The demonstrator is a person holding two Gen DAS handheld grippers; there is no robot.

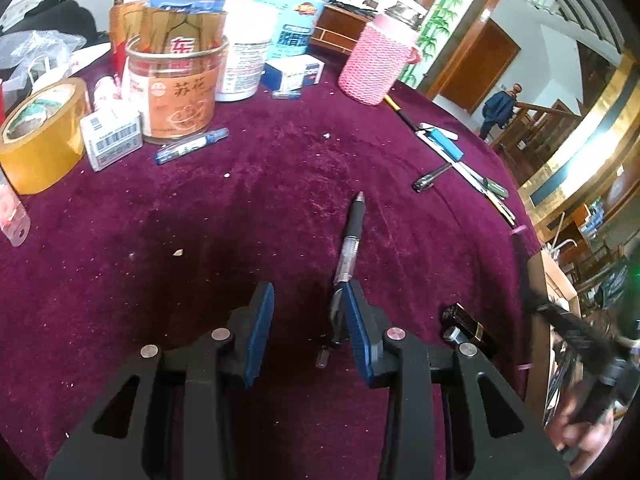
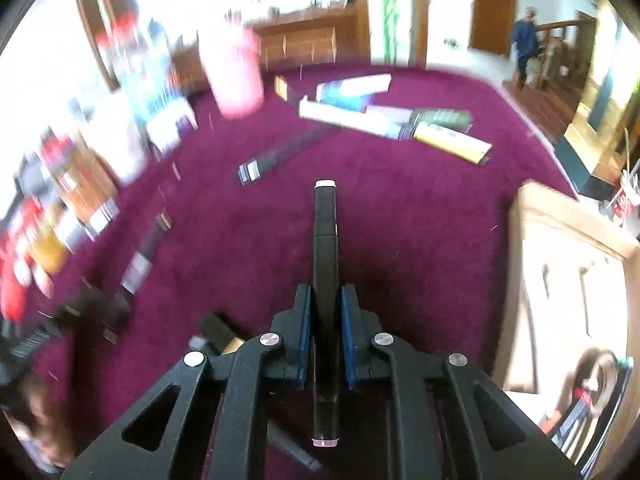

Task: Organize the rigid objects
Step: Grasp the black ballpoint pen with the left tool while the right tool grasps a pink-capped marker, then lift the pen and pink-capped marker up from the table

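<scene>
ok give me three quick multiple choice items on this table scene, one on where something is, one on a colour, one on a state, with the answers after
1. Where does the pen with the black grip lie in the left wrist view?
A. inside the tin
B. on the cloth, running up from the left tool's right pad
C. on top of the tape roll

2. What colour is the tablecloth?
A. green
B. dark red-purple
C. white

3. What is the right tool doing?
A. standing wide open with nothing in it
B. shut on a dark marker
C. holding a box

Answers:
1 B, the pen lies flat on the cloth with its rear end at that pad.
2 B, the cloth is maroon in both views.
3 B, both blue pads press the marker's barrel, which sticks out ahead.
</scene>
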